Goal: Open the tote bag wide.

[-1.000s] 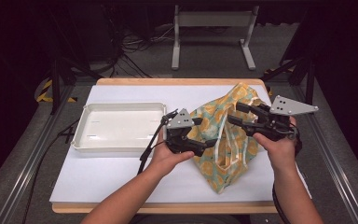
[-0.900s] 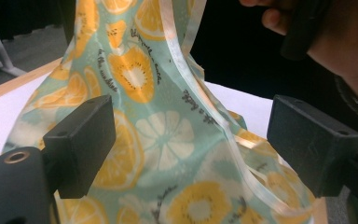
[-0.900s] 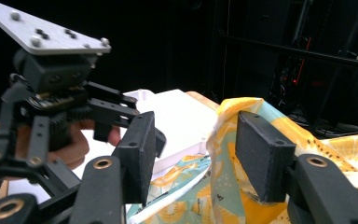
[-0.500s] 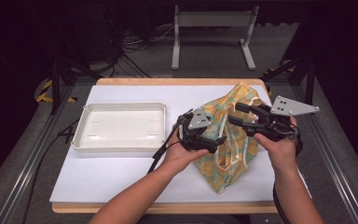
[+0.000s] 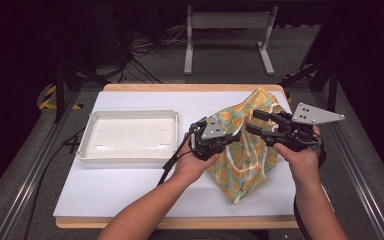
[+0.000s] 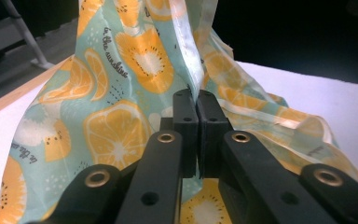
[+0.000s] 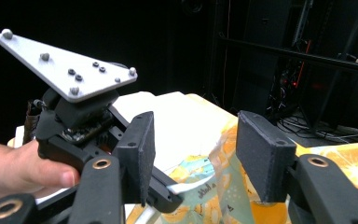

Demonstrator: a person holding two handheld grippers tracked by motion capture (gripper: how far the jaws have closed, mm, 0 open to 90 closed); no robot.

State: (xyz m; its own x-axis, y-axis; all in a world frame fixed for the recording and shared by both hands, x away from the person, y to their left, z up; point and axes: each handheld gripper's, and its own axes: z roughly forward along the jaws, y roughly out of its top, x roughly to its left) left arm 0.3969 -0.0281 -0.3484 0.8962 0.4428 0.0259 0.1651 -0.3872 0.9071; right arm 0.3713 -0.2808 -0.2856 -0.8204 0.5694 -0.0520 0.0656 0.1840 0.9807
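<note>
1. So, my left gripper [image 6: 197, 100] has just been closing and now pinches a fold of the fruit-print bag [image 5: 244, 150].
2. My right gripper [image 7: 193, 154] stands half open around the bag's rim.
3. The bag sits at the table's [image 5: 130, 185] right side, beside the white tray [image 5: 128, 156].

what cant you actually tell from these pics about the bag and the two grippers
- Inside of the fruit-print bag: hidden by its own folds, every view.
- Whether the right gripper presses the bag's edge: the edge lies between its spread fingers, contact unclear.
- How much cloth the left gripper pinches: its shut fingers cover it.
- Bag's near corner: cut off by the left gripper view's bottom edge.
</note>
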